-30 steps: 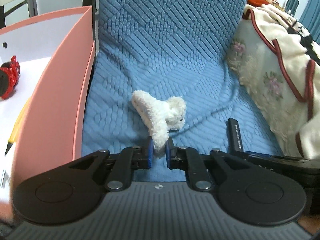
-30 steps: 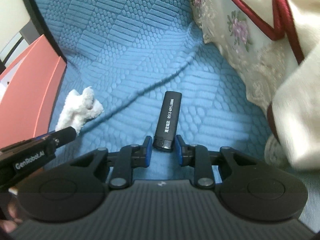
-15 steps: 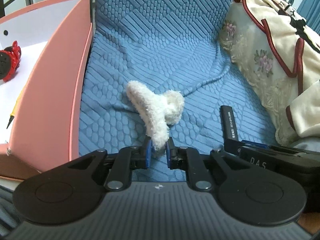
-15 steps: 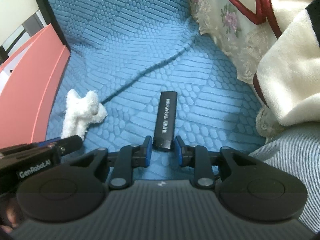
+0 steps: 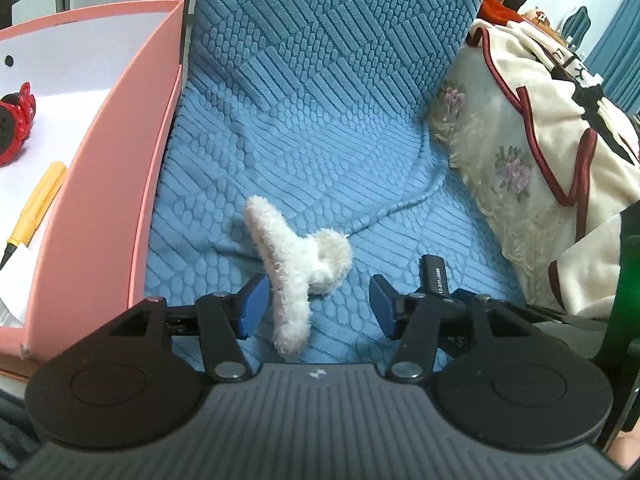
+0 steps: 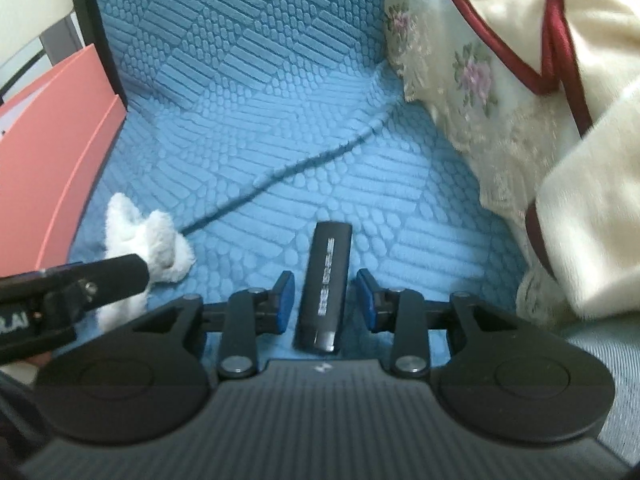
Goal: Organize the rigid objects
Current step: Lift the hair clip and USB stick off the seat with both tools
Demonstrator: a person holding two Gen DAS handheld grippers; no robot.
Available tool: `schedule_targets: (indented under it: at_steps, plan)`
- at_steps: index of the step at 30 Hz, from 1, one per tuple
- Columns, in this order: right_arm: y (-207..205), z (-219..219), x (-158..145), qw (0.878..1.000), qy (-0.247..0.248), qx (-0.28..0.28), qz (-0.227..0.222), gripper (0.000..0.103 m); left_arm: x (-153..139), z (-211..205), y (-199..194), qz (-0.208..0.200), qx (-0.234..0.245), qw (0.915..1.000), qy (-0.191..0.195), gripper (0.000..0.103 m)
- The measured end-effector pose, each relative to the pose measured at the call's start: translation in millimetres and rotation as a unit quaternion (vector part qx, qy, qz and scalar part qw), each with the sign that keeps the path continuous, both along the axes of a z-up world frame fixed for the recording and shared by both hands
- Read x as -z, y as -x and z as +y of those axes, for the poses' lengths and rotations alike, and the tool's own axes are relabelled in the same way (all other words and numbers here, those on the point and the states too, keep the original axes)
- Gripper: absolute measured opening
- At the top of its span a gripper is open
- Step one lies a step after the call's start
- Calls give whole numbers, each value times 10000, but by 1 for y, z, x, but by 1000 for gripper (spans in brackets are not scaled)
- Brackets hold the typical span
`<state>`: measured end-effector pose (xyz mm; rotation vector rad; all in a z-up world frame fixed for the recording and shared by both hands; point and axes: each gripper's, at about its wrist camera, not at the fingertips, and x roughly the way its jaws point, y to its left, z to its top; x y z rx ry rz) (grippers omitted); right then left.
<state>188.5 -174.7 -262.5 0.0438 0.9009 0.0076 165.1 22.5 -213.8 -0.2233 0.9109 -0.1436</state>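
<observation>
While the pink cardboard box [image 5: 132, 184] is holding a red toy [image 5: 14, 128] and yellow pen [image 5: 38, 204], both tools, left [image 5: 316, 300] and right [image 6: 325, 300], are gaping apart beside it, straddling a fluffy white hair claw [image 5: 296, 256] and a black lighter [image 6: 326, 280] on the blue seat.

A blue quilted cover [image 5: 320, 92], pressed into brick-like patterns, is spread over the seat and up its back. A raised fold [image 6: 288, 172] is seen running across it from the far right toward the near left. On the seat, near and left, a white fluffy hair claw [image 5: 298, 264] is laid. To its right, a black stick-shaped device [image 6: 326, 280] with white print is laid lengthwise, well apart from it. At the far right, a cream floral cushion [image 5: 504, 160] edged in lace is rested on the cover.
</observation>
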Motion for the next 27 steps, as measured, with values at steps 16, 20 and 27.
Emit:
schedule_targets:
  at_steps: [16, 20, 27]
  plan:
    - [-1, -3, -5, 9999, -49, 85, -117, 27, 10, -4, -21, 30, -57, 10000, -50, 69]
    - [-4, -3, -2, 9999, -8, 147, -47, 27, 20, -12, -29, 113, -32, 9997, -197, 70]
    - [-4, -3, 0, 9998, 13, 185, -16, 27, 35, -23, -40, 106, -12, 9983, -565, 70]
